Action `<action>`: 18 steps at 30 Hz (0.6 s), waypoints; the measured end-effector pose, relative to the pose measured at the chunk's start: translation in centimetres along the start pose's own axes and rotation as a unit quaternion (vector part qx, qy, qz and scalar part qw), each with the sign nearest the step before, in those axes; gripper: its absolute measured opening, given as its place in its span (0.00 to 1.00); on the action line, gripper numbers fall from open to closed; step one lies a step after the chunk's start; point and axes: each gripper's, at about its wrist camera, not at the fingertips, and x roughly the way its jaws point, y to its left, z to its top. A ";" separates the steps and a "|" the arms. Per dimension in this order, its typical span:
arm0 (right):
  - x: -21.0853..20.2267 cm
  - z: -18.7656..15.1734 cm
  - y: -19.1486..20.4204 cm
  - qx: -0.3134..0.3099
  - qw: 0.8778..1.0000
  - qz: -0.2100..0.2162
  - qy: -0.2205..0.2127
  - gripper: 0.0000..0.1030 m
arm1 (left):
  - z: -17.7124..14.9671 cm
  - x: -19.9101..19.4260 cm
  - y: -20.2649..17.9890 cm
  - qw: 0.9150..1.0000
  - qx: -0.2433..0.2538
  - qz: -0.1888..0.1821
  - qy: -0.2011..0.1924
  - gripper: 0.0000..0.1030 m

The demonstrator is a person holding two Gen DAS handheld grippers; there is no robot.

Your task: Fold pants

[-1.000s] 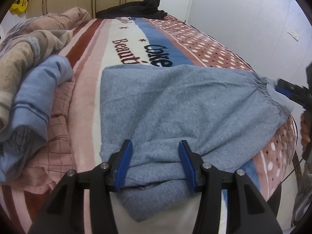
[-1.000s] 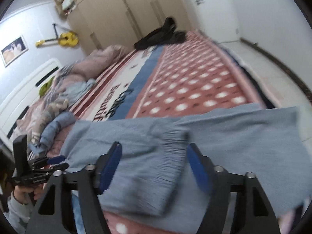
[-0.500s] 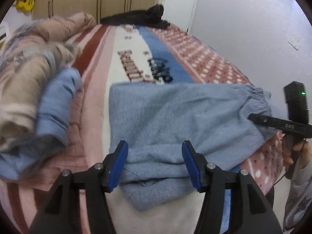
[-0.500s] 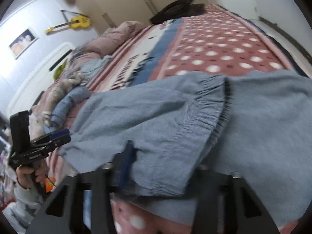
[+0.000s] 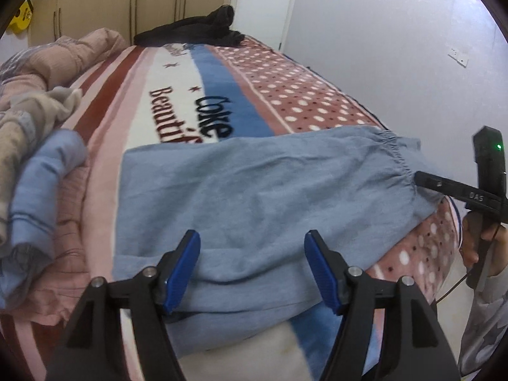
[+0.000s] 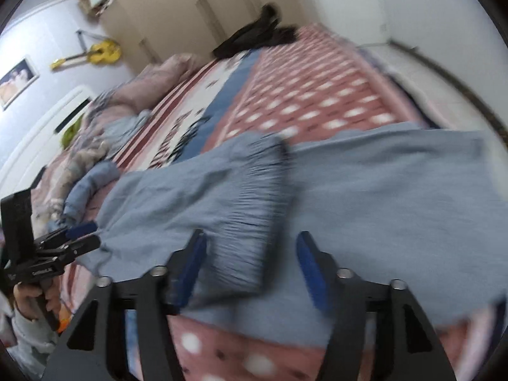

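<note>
Both grippers, left [image 5: 252, 268] and right [image 6: 250, 262], fingers spread, nothing pinched; pants [image 5: 254, 197] between them, folded layers likely slipping off the bed [image 5: 285, 95] edge

A bed [image 5: 285, 101] under a striped, polka-dotted blanket fills the room, with beige wardrobes [image 5: 127, 3] at twelve o'clock, a white door [image 5: 263, 3] beside them, pale walls [image 5: 397, 47], and a yellow guitar [image 6: 95, 54] hanging at ten o'clock.

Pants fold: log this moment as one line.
stage: mid-fold | pants: folded over on bed | left gripper: open | right gripper: open, at waistband
</note>
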 end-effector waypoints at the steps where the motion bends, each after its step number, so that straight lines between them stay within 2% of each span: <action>1: -1.4 -0.2 -0.9 0.008 1.000 -0.015 -0.011 0.58 | 0.2 -0.1 -0.4 1.000 0.001 -0.001 -0.005 0.66; 5: -5.7 -1.4 -4.3 0.050 0.998 -0.032 -0.035 0.61 | 0.9 -0.5 -1.3 1.000 0.000 -0.008 -0.021 0.70; 9: -7.9 -2.6 -6.2 0.078 0.995 -0.034 -0.049 0.65 | 1.4 -1.1 -1.9 0.999 -0.003 -0.015 -0.038 0.74; 11: -8.2 -3.1 -6.3 0.087 0.995 -0.003 -0.049 0.65 | 1.6 -1.3 -1.9 0.999 -0.004 -0.009 -0.047 0.74; 13: -7.2 -3.1 -5.7 0.091 0.994 0.047 -0.038 0.65 | 1.6 -1.3 -1.4 0.999 -0.010 -0.006 -0.046 0.78; 15: -5.6 -2.8 -4.2 0.083 0.994 0.063 -0.028 0.65 | 1.2 -0.8 -0.9 1.000 -0.009 -0.009 -0.029 0.84; 18: -3.0 -2.4 -1.4 0.061 0.995 0.079 -0.009 0.65 | -0.6 -0.2 -1.0 0.999 0.033 -0.012 -0.003 0.85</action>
